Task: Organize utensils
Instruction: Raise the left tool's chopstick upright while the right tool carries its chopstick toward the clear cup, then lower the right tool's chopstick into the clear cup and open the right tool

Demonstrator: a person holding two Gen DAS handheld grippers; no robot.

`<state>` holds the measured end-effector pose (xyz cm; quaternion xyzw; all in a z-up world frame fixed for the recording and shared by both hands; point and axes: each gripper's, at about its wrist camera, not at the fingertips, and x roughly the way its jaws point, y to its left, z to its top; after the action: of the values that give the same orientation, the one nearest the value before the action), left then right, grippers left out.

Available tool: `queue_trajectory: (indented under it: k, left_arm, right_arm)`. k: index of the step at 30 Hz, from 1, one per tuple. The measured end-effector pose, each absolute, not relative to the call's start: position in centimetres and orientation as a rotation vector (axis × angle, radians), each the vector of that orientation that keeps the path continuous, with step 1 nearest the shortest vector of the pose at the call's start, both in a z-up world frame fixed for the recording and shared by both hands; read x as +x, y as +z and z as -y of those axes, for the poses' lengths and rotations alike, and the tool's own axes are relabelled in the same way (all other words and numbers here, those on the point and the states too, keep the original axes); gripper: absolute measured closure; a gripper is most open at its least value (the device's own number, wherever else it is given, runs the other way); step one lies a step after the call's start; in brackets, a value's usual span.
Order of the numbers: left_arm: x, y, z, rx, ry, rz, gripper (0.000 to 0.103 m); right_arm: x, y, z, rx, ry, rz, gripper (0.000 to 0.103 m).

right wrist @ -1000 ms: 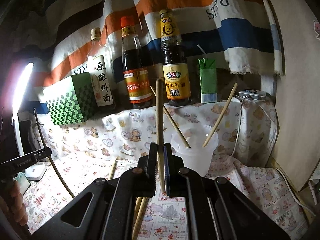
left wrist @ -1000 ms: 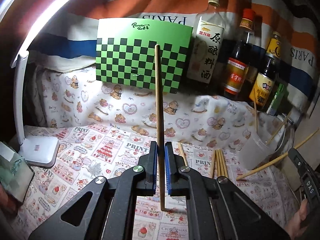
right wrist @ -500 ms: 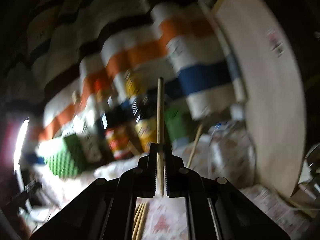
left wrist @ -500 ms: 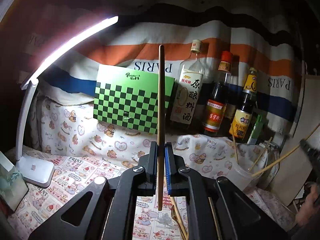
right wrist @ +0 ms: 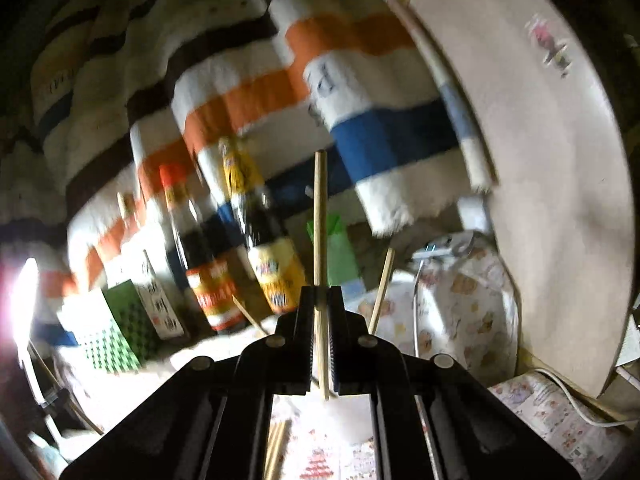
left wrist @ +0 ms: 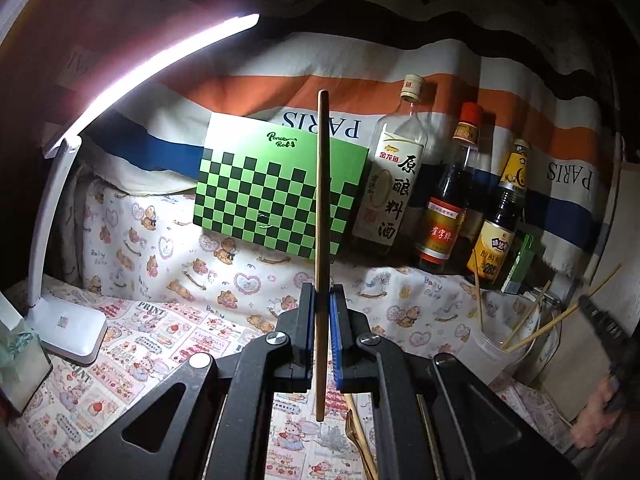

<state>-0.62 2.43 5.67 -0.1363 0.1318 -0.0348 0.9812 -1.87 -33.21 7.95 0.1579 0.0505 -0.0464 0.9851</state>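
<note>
The left hand-held gripper [left wrist: 322, 300] is closed tight on a wooden chopstick [left wrist: 322, 208], which stands nearly upright between the jaws — most of its length rises above them, crossing in front of the green checkered box [left wrist: 276, 188], while a short end hangs below over the printed cloth [left wrist: 132, 356] that covers the bench.

The right hand-held gripper [right wrist: 321, 300] is likewise clamped on a chopstick of its own [right wrist: 320, 220], held upright, its lower tip poking out just beneath the jaws. That view is smeared with motion blur and tilted.

From the left wrist, a clear plastic cup [left wrist: 486, 350] sits low at the right, near the sauce bottles [left wrist: 448, 200] lined against the striped cloth. A few chopsticks [left wrist: 528, 316] lean inside it. The right gripper's black body shows at the far right edge with a person's hand [left wrist: 596, 412] on it, and its chopstick slants up over the cup.

More loose chopsticks [left wrist: 360, 440] lie flat on the cloth just under and to the right of the left gripper. A lit white desk lamp [left wrist: 64, 320] stands at the left.
</note>
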Motion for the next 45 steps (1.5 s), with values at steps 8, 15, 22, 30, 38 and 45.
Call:
queue_trajectory:
  k: [8,15,22,30,38,45]
  left_arm:
    - [-0.6,5.7,-2.5,-0.278,-0.081,-0.271,0.097]
    - [-0.5,5.6,-2.4,-0.28,-0.083,-0.28,0.097]
    - [-0.9,5.9,-1.7,-0.239,-0.121,-0.263,0.097]
    - [-0.7,7.3,-0.7,-0.27,-0.199,-0.257,0.097]
    - [0.7,12.2,4.8,-0.235,-0.278,-0.205,0.097]
    - [3.4,13.5,11.7,-0.278,-0.378,-0.199,0.097]
  right_arm:
    - [0.8,5.3,31.7,0.233,-0.1,-0.188,0.096]
    - [2.0,4.5,31.5,0.23,-0.087,-0.247,0.096]
    - [2.5,4.1,31.8,0.243,-0.08,-0.275,0.096]
    - [2.6,4.0,32.4,0.292,-0.041,-0.316,0.082]
    - [2.0,3.7,35.1,0.435,-0.026,-0.365,0.057]
    - [1.4,3.4,37.8,0.543,-0.029,-0.366,0.053]
